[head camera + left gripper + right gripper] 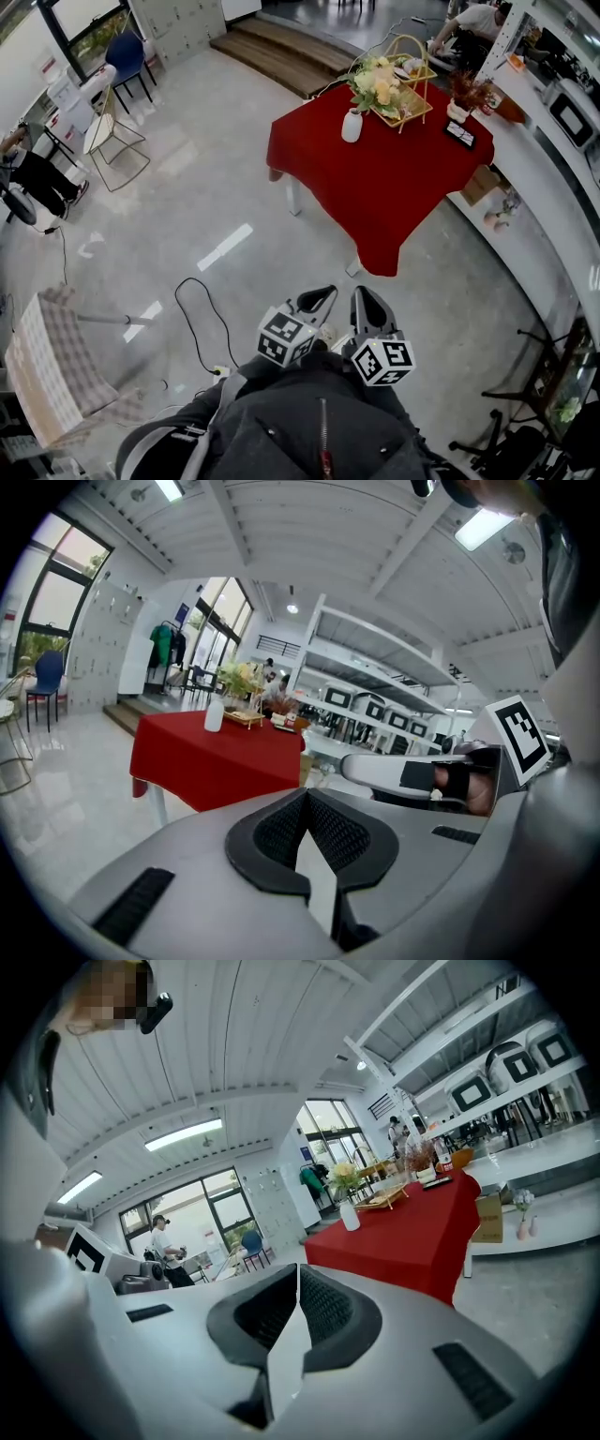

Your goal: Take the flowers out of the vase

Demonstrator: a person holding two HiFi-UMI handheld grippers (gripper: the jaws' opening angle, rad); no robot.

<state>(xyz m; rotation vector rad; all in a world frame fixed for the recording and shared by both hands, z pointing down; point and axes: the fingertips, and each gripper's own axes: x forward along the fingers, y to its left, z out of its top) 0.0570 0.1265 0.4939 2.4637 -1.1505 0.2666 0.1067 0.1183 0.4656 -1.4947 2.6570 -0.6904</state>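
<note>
Person's jacket: dark, filling the bottom centre of the head view, nearest the camera.
Left gripper: held just ahead of the jacket, left of centre, its marker cube facing up; in its own view the ribbed pads met at the tip, clenched on nothing.
Right gripper: just beside the left one, pointing the same way; in its own view the pads were likewise pressed together, with nothing between them.
Floor: pale and glossy, with a black cable looping at lower left of centre.
Checked cloth: draped over something at the lower left edge.
Table: under a red cloth, upper right of centre, well apart from both grippers.
Vase: white, upright near the table's far left part.
Flowers: cream and yellow with green leaves, rising up and right from the vase; they appeared to sit in it, untouched.
Wire basket: gold, just right of the flowers.
Counter: white, curving down the right edge.
Chairs: a pale one and a blue one at upper left.
Steps: wooden, top centre, farthest off.
</note>
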